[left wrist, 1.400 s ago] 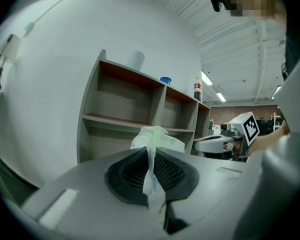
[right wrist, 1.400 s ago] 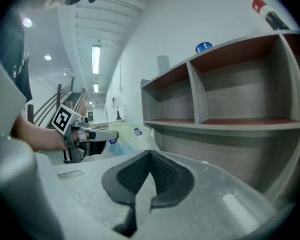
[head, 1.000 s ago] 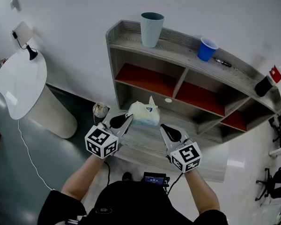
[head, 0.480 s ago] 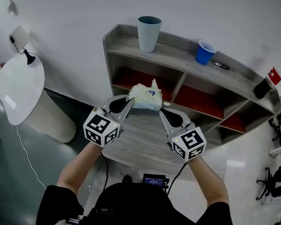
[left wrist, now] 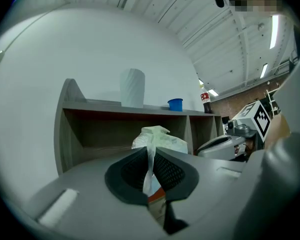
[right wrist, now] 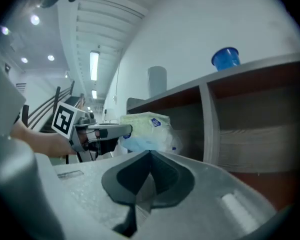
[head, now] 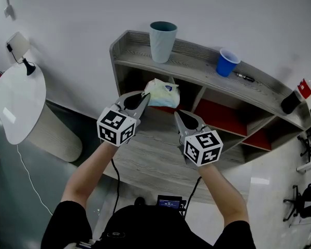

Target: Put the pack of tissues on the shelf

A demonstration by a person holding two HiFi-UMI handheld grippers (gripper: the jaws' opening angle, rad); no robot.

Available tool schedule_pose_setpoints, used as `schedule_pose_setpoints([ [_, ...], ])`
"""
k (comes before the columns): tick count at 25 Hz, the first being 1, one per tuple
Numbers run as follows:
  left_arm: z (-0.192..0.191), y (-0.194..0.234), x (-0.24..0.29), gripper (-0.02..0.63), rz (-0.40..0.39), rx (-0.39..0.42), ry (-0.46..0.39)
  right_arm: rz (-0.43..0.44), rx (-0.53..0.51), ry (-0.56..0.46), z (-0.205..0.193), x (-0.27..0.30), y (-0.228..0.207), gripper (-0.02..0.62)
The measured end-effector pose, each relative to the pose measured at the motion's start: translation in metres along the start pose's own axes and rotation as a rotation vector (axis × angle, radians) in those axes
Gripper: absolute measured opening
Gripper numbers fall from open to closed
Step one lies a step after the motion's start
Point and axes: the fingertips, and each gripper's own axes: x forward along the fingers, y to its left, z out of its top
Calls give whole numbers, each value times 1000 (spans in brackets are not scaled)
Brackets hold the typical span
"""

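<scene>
Left tongs (head: 143,97), pinching the tissues (head: 164,91) by their wrapper, now hold them higher, at the shelf (head: 197,66) opening just ahead; right tongs (head: 177,115) trail alongside, closed and empty.

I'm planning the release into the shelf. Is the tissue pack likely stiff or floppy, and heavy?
Probably soft: the tissue pack bulges and its wrapper looks crumpled. Likely light, since the left gripper carries it by a thin flap of wrapper pinched in its jaws. It may swing or sag when set down.

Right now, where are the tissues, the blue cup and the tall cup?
tissues (head: 163,93), head view, middle of the pack
blue cup (head: 226,64), head view, its side wall
tall cup (head: 161,38), head view, its side wall
</scene>
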Motion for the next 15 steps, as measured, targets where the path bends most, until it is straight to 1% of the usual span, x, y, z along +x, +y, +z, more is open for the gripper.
schedule_pose_setpoints([
  [3, -13, 7, 14, 15, -2, 3, 20, -30, 71, 1, -5, 6, -13, -2],
  [5, -25, 11, 21, 15, -3, -5, 37, -45, 99, 5, -9, 9, -18, -2],
  [10, -51, 19, 33, 15, 8, -20, 71, -63, 121, 17, -16, 14, -24, -2],
  [15, -64, 25, 44, 15, 24, -20, 90, -68, 135, 29, -22, 18, -28, -2],
])
